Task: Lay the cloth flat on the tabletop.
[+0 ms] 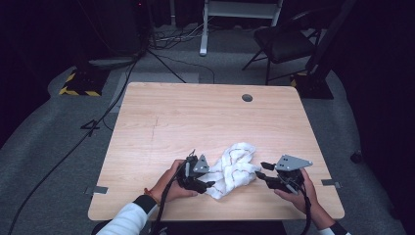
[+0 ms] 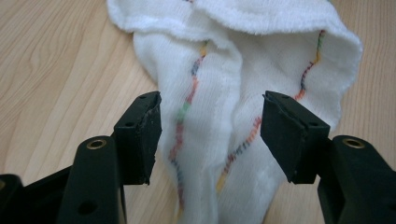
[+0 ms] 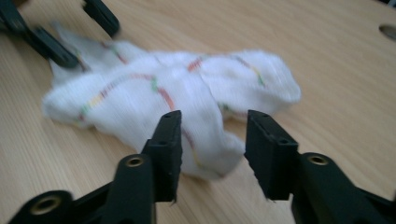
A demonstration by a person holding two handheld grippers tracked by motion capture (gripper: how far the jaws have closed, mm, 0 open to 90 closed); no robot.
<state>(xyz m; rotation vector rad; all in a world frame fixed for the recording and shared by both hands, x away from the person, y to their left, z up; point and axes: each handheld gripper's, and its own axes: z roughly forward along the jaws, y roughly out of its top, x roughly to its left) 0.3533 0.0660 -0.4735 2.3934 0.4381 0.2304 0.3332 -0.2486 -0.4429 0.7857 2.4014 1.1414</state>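
wood table (image 1: 161, 117): pale tabletop, bare apart from a small round hole near its far edge (image 1: 247, 98); everything in play sits close to the near edge, in front of the person.
white cloth (image 1: 234, 169): crumpled towel with thin many-coloured stitched lines, lying in a heap on the table between the two grippers; its long axis runs from the near-left corner up toward the far-right.
left gripper (image 1: 205, 185): held in the left hand (image 1: 169, 183), jaws standing apart; in the left gripper view the cloth (image 2: 233, 93) lies straight ahead and runs down between the two jaws, with nothing pinched yet.
right gripper (image 1: 262, 170): held in the right hand (image 1: 298, 196), jaws also apart and empty; in the right gripper view (image 3: 212, 149) a folded corner of the cloth (image 3: 187, 93) sits just ahead of the gap between them.
nearer side: judging from the high view, the left gripper is at the near-left corner of the cloth, touching or almost so, while the right one is just beside its right edge.
key relation: each claw points inward at the cloth from its own side, so a short push forward and a squeeze looks enough for either to take hold.
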